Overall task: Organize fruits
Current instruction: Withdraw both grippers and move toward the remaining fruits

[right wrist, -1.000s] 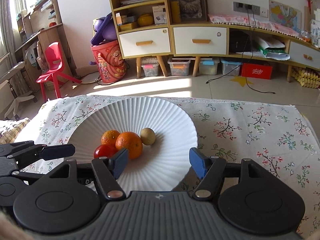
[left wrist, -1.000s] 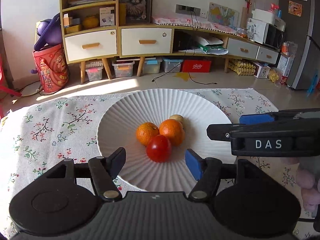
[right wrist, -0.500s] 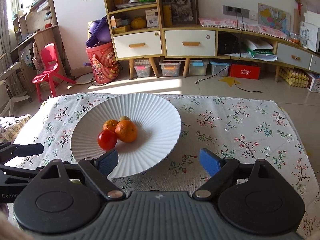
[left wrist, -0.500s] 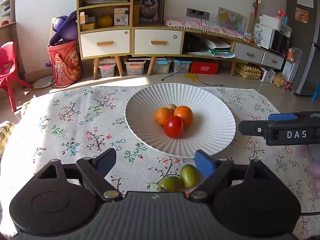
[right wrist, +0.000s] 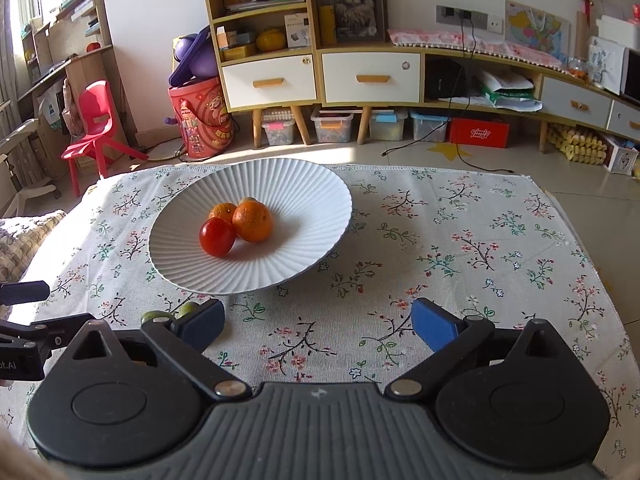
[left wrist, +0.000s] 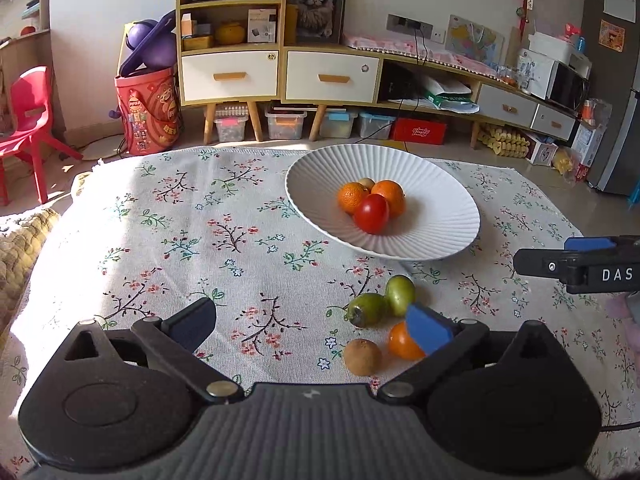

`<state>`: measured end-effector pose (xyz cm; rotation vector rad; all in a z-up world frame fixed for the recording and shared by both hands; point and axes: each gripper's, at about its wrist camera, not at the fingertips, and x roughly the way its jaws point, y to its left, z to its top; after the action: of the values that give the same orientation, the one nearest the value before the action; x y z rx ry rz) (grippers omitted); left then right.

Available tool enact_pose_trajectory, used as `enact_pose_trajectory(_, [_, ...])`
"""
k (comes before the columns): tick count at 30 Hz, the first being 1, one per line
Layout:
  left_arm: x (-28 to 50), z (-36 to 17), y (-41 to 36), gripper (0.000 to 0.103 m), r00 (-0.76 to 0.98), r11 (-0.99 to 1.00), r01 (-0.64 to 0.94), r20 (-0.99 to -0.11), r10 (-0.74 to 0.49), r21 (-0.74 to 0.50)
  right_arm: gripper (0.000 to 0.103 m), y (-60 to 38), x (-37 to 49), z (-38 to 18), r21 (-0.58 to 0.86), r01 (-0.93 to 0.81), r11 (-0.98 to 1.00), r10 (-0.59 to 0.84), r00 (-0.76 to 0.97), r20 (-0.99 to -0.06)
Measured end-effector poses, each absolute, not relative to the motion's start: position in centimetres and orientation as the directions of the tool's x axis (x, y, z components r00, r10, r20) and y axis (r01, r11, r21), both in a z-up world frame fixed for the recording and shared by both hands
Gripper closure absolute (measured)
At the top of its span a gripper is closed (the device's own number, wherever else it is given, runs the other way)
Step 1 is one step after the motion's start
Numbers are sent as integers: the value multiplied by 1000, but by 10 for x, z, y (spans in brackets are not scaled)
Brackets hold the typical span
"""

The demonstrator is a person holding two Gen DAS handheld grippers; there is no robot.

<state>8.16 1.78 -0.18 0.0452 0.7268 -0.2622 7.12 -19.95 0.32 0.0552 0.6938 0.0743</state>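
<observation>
A white ribbed plate (left wrist: 440, 216) (right wrist: 304, 216) on the floral cloth holds a red tomato (left wrist: 371, 213) (right wrist: 217, 237), two oranges (left wrist: 352, 197) (right wrist: 253, 221) and a kiwi (left wrist: 366, 183) behind them. On the cloth in front of the plate lie two green fruits (left wrist: 366, 309) (left wrist: 399, 294), a brown kiwi (left wrist: 363, 356) and an orange (left wrist: 400, 342), partly hidden by my left finger pad. My left gripper (left wrist: 312, 322) is open and empty above the cloth, left of these loose fruits. My right gripper (right wrist: 318, 322) is open and empty, short of the plate; it shows at the right edge of the left wrist view (left wrist: 576, 264).
The floral cloth (right wrist: 460, 240) covers the low table, whose right edge drops to the tiled floor. A knitted cushion (left wrist: 20, 240) lies at the left. Cabinets, storage boxes and a red child's chair (right wrist: 96, 124) stand beyond the table.
Both grippers have drawn back from the plate and opened wider. The loose fruits on the cloth in front of the plate have come into the left wrist view.
</observation>
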Motion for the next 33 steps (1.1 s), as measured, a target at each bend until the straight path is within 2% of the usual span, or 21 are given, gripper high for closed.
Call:
enact_pose_trajectory(26, [41,-46,43,11,693,965,262,-692,-204,-23,1,-170,32,-45,-67,-215,974,110,714,-691])
enact_pose_trajectory(33, [36,-59,35,11,706,953,302,-677,-206,25,1,-159,25,-49,-97,-278,956,144,729,-669])
